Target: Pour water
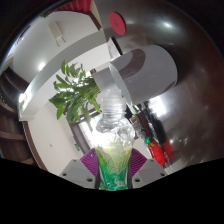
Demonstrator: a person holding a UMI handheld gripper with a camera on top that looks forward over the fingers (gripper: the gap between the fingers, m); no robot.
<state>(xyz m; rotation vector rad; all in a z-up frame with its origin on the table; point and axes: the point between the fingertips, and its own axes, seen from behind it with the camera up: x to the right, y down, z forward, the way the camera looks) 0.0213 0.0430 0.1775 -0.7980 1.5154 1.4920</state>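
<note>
On the left we see a leafy green plant [74, 93] standing against a pale wall [45, 50], its leaves spreading just beside the bottle's upper half.

In the middle, our gripper [116, 163] is pinching a clear plastic bottle [113, 130]: both purple pads [92, 160] press against its lower body from either side, with no gap that we can make out. The bottle's bottom part looks green, whether from tinted plastic or from liquid we cannot tell. Its ribbed shoulder and neck rise ahead of the fingers, and the whole bottle leans away from us, its top reaching towards a pale, translucent cup [112, 76] that sits right at the bottle's mouth. Whether the two touch we cannot tell.

To the right, near the bottle's lower half, lies something red [154, 150], too small for us to name. Behind it rises a large pale rounded shape [155, 70] that we cannot identify.
</note>
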